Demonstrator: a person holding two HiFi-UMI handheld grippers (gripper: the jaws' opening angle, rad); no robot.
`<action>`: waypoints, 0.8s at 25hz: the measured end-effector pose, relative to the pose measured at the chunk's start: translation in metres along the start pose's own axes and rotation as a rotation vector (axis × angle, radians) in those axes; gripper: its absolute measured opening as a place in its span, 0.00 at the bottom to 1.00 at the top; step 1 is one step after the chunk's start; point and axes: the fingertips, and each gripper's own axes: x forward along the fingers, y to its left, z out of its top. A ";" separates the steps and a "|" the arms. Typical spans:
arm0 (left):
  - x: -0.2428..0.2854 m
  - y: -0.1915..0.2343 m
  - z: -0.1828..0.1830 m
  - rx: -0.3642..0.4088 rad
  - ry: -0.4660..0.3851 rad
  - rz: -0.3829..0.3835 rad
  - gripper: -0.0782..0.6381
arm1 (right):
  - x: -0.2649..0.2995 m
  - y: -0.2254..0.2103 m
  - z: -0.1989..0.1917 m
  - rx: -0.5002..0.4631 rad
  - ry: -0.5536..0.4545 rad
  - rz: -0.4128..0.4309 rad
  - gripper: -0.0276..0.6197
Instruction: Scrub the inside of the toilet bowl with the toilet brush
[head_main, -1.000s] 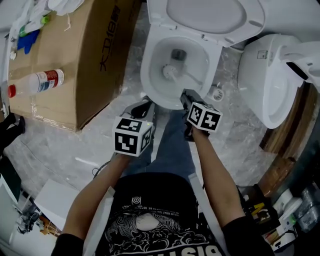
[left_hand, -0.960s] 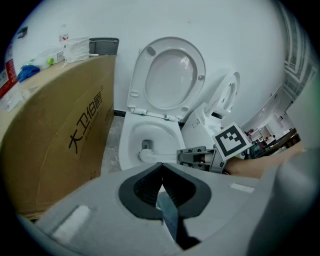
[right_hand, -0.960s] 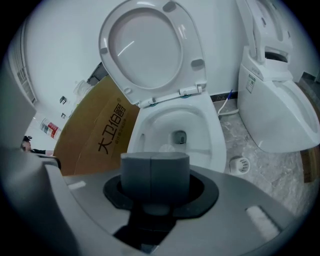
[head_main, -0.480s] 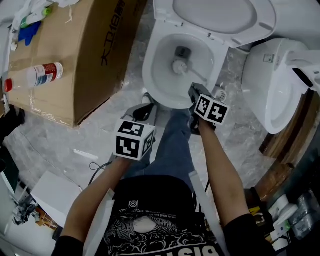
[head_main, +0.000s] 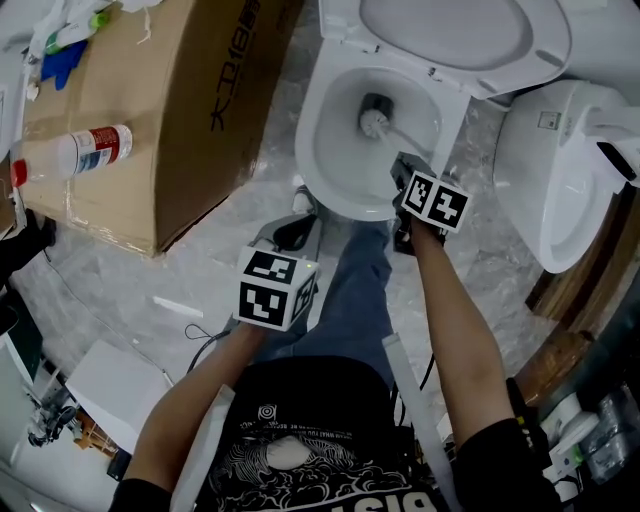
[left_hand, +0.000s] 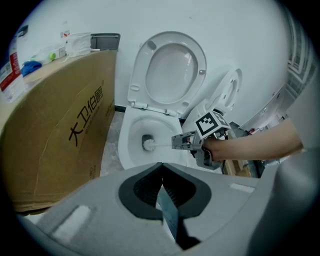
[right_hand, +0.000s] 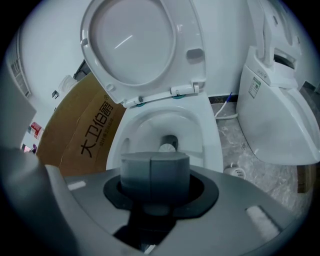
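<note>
At 9 o'clock in the head view stands a closed cardboard box, with a red-capped bottle lying on its top. The left gripper hangs idle over the floor at the bowl's 7 o'clock, its jaws together with nothing between them. The toilet bowl is open, its seat and lid raised. Scrubbing looks to be under way: the toilet brush has its head deep in the bowl toward 12 o'clock, beside the dark drain opening, and nothing else is in the bowl. Whether water stands there cannot be told. The right gripper, at the rim's 4 o'clock, has its jaws clamped on the brush handle. The next move likely calls for sweeping the head round the walls and under the rim. A second toilet stands at 3 o'clock.
</note>
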 end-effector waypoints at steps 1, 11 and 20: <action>-0.001 0.000 0.001 0.005 -0.001 -0.004 0.10 | -0.004 0.002 -0.004 -0.002 0.004 -0.001 0.28; -0.009 -0.011 0.030 0.107 -0.029 -0.081 0.10 | -0.060 0.023 -0.053 0.039 0.001 -0.010 0.28; -0.026 -0.046 0.044 0.202 -0.055 -0.168 0.10 | -0.136 0.045 -0.062 0.067 -0.102 0.000 0.28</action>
